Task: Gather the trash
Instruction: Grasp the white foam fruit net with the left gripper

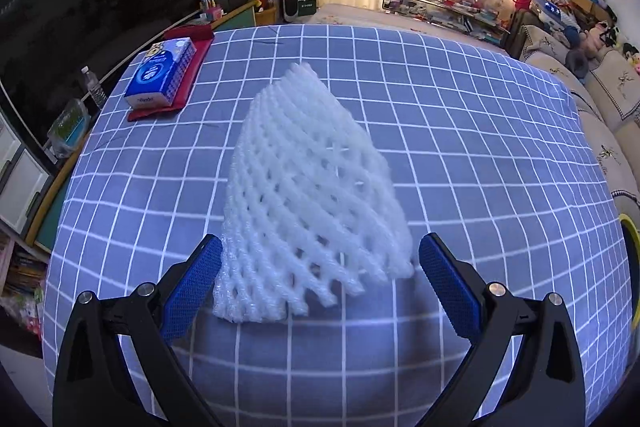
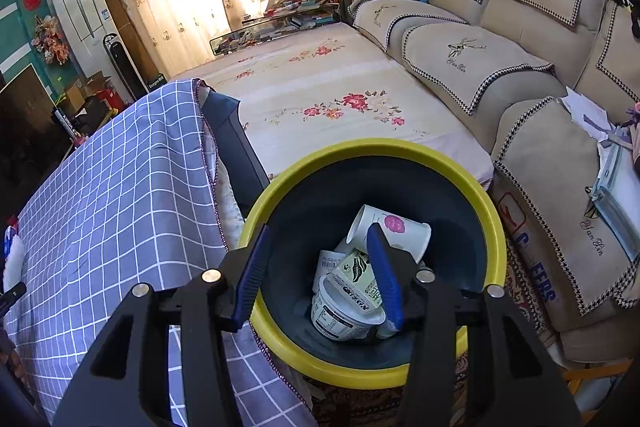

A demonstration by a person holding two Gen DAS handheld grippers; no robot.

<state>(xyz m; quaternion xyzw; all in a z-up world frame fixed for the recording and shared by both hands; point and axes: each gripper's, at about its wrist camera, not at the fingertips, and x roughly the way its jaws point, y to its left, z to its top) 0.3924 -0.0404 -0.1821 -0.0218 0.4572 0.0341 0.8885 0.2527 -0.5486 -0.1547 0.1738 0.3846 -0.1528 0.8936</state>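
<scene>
A white foam fruit net (image 1: 308, 195) lies flat on the blue checked tablecloth (image 1: 460, 131) in the left wrist view. My left gripper (image 1: 320, 247) is open, its blue-padded fingers on either side of the net's near end, not closed on it. In the right wrist view my right gripper (image 2: 318, 235) is open and empty above a dark bin with a yellow rim (image 2: 486, 195). Inside the bin lie a white paper cup (image 2: 400, 227) and white yogurt tubs (image 2: 344, 311).
A blue tissue pack (image 1: 160, 73) sits on a red cloth (image 1: 192, 67) at the table's far left. A sliver of the bin's yellow rim (image 1: 631, 231) shows past the table's right edge. A beige sofa (image 2: 500, 39) and a floral-covered surface (image 2: 328, 95) lie beyond the bin.
</scene>
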